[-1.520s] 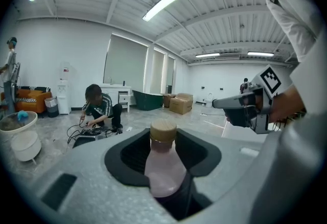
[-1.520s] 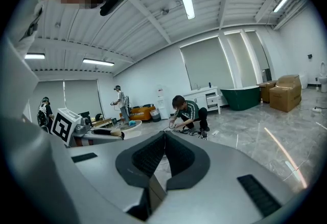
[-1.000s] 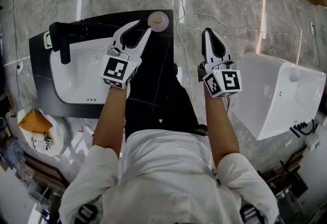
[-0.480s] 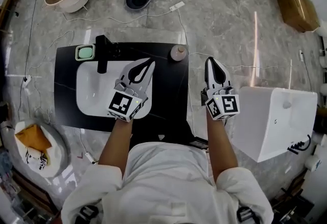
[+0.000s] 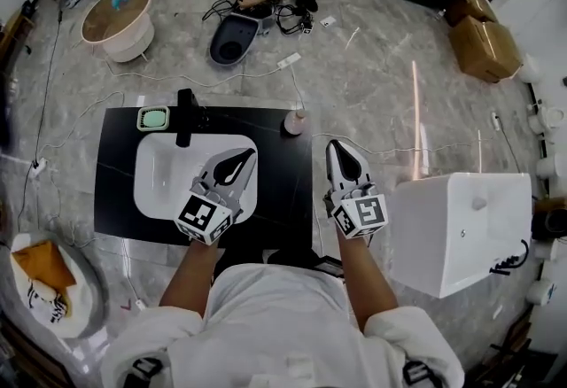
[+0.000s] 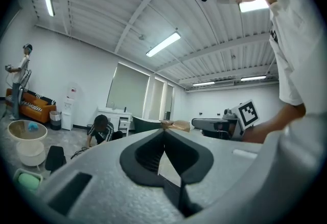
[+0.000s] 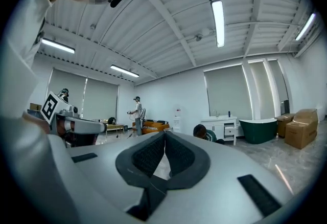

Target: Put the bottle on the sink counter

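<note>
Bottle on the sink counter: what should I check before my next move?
1. Bottle on the black counter: ok, at its far right corner, beside the basin.
2. Bottle standing upright: cannot tell from above.
3. Left tongs empty: ok, just closed with nothing between them.
4. Right tongs empty: ok, shut on nothing.
5. Both tongs clear of the bottle: ok, apart from it, nearer the person.

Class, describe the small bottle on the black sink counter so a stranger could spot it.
Find the black counter with the white basin. At its far right corner stands the bottle. It is pale pink and rounded, unlike the black faucet and green dish further left.
</note>
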Tool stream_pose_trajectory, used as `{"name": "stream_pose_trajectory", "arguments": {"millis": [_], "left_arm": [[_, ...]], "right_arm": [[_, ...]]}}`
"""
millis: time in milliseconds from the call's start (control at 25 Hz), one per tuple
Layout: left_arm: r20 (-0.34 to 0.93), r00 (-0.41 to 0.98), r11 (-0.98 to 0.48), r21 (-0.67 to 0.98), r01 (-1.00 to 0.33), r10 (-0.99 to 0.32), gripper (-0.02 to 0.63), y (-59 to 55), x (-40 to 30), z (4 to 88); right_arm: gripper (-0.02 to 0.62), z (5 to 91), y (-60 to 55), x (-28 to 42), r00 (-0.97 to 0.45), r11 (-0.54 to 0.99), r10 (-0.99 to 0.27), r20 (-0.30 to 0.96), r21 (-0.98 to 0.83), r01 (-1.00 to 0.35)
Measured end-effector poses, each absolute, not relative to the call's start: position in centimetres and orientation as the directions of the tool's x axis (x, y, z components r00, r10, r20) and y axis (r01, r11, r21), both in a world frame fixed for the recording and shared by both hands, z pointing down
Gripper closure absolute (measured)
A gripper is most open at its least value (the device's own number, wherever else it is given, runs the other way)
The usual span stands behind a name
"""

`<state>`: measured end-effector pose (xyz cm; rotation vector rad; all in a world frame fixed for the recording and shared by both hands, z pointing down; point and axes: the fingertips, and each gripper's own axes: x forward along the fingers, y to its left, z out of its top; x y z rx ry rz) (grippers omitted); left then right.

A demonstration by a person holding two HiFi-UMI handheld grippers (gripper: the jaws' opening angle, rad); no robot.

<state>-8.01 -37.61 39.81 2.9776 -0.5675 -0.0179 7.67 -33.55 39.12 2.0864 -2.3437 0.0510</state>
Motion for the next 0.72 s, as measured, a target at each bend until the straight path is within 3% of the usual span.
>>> {"name": "stream_pose_trajectory", "arguments": {"millis": [400,720], "left_arm": [[-0.004,0.904,-0.899,0.101,-0.426,-0.428,0.591,-27.5,-7.4,36.3],[-0.013,0.891,-0.885,0.118,-0.450,-0.454,0.591,-18.2,-4.8,36.0]], "right_arm": [[0.580,36.1,-23.2,8.9,-0.218,0.219,-0.975,-0.048,-0.030,-0.975],[0.580,37.8,-13.1,11.1,-0.263,0.265,-0.964,-0.038,-0.069,-0.962]]}}
